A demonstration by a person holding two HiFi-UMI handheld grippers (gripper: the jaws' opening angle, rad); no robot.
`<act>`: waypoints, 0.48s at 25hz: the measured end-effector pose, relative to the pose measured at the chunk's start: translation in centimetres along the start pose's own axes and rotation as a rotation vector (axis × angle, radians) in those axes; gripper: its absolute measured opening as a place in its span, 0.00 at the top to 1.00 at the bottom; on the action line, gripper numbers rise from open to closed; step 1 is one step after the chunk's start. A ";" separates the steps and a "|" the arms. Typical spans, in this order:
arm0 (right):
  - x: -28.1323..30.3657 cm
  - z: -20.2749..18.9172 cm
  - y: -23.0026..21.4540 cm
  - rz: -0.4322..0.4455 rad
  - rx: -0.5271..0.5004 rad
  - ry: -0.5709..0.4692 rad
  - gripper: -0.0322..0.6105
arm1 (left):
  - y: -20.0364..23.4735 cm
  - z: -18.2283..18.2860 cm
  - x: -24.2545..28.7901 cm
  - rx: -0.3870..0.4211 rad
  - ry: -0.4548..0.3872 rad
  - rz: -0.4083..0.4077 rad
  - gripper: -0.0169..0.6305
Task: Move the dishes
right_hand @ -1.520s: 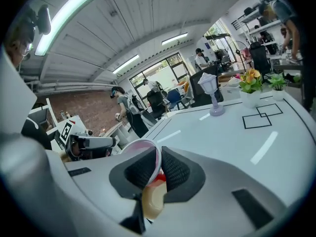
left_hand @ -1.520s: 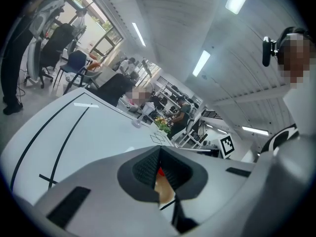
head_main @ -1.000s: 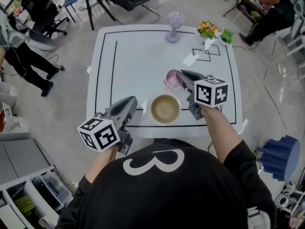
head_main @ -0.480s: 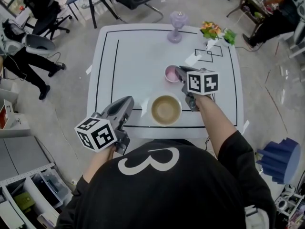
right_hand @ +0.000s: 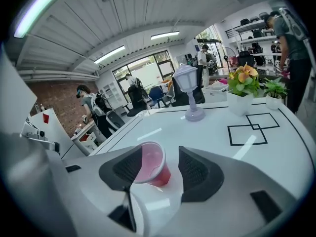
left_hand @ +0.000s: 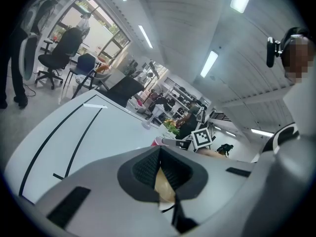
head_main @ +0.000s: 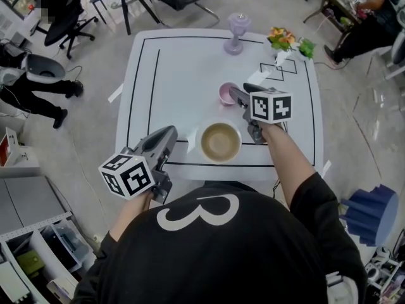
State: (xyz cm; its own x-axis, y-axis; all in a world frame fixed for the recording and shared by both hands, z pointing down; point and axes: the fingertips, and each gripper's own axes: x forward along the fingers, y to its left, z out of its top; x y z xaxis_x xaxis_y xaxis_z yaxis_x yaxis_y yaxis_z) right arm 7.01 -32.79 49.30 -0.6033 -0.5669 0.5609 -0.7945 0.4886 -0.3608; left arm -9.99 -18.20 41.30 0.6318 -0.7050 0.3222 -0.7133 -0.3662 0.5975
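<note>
On the white table (head_main: pixel 177 75) a tan bowl (head_main: pixel 220 142) sits near the front edge. A small pink cup (head_main: pixel 226 94) stands just beyond it. My right gripper (head_main: pixel 235 92) reaches to the cup's right side. In the right gripper view the cup (right_hand: pixel 150 163) stands between the open jaws of that gripper (right_hand: pixel 160 152), against the left pad, with a gap to the right one. My left gripper (head_main: pixel 169 133) hovers left of the bowl. In the left gripper view this gripper (left_hand: pixel 159 149) has its pads together, and the bowl (left_hand: pixel 165 185) shows through the slit below.
A purple lamp (head_main: pixel 235 33) stands at the table's far edge, with a flower pot (head_main: pixel 281 43) and a green plant (head_main: pixel 302 48) at the far right corner. Black taped squares (head_main: pixel 278 68) lie beside them. Office chairs and people surround the table.
My right gripper has moved a little farther across the table, and the pink cup now stands between its jaws. The left gripper has hardly moved.
</note>
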 end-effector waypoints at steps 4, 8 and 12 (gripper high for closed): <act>-1.0 0.0 0.9 0.028 -0.055 -0.020 0.51 | -0.2 -0.3 -0.4 0.005 0.004 0.003 0.97; -2.5 -0.4 1.5 0.036 -0.122 -0.043 0.42 | -0.4 -0.4 -0.6 0.008 0.006 0.006 0.97; -4.7 -1.1 2.7 0.052 -0.153 -0.052 0.41 | -1.1 -0.8 -0.9 0.011 0.011 0.000 0.97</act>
State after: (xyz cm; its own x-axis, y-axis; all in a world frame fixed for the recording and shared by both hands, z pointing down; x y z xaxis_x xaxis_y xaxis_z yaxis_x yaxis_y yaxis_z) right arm 7.80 -28.08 46.57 -0.6490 -0.5703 0.5036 -0.7449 0.6109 -0.2682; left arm -9.52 -16.71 40.90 0.6350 -0.6982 0.3306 -0.7168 -0.3729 0.5893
